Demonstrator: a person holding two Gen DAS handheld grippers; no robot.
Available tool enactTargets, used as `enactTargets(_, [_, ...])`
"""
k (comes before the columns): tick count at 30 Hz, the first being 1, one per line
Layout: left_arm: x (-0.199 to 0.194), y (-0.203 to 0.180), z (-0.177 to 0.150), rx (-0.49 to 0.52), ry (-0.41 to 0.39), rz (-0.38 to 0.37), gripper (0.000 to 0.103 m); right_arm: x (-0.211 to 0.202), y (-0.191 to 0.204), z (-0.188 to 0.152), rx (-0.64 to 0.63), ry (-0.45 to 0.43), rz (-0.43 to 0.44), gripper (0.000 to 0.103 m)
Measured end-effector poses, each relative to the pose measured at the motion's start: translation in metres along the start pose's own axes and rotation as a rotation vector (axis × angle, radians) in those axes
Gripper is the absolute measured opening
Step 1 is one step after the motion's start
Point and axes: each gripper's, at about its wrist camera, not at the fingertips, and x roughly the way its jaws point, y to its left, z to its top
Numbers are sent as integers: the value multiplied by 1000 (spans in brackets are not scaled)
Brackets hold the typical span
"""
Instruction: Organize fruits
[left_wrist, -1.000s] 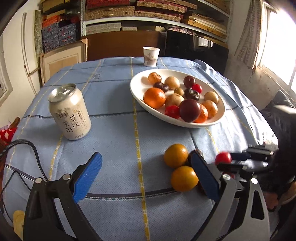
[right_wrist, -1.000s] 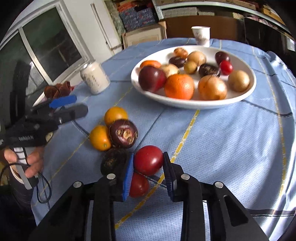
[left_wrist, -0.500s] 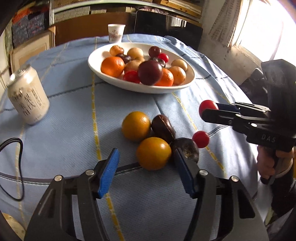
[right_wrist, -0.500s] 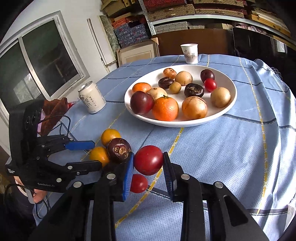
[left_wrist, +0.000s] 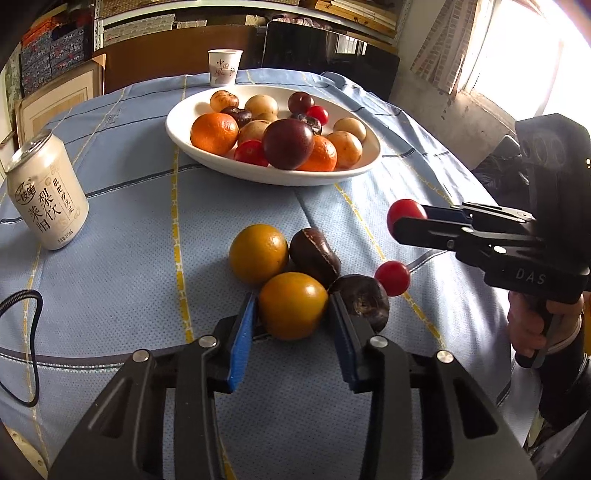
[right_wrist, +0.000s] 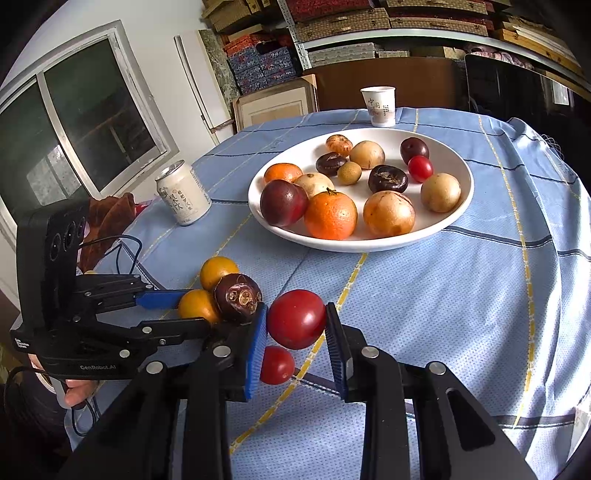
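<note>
Left claw (left_wrist: 291, 325) closing around the nearer yellow-orange citrus (left_wrist: 293, 305) on the tabletop (left_wrist: 129, 221); pads flank it, contact not clear yet. Second yellow citrus (left_wrist: 258, 253) touches it at 11 o'clock, one dark brown fruit (left_wrist: 315, 254) at 1 o'clock, another (left_wrist: 364, 304) at 3 o'clock, pressed close to the right pad. Right claw (right_wrist: 296, 325) clamped on a cherry tomato (right_wrist: 296, 318), held above the cloth; a second tomato (right_wrist: 276, 364) lies below. White plate (left_wrist: 266, 177) of fruit at 12 o'clock. Judgement: finish the squeeze gently, centred on the citrus, then lift straight up so neighbours do not roll.
</note>
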Motion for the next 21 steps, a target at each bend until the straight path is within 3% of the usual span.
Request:
enactTargets(9, [-3, 2, 1, -5, -19, 23, 39, -1, 0, 0, -3, -4, -1, 31])
enactTargets(15, [-17, 5, 3, 6, -80, 83, 39, -6, 2, 1, -24, -40, 8, 31])
enactTargets(21, [-30, 10, 16, -8, -95, 82, 39, -9, -5, 9, 12, -74, 44, 31])
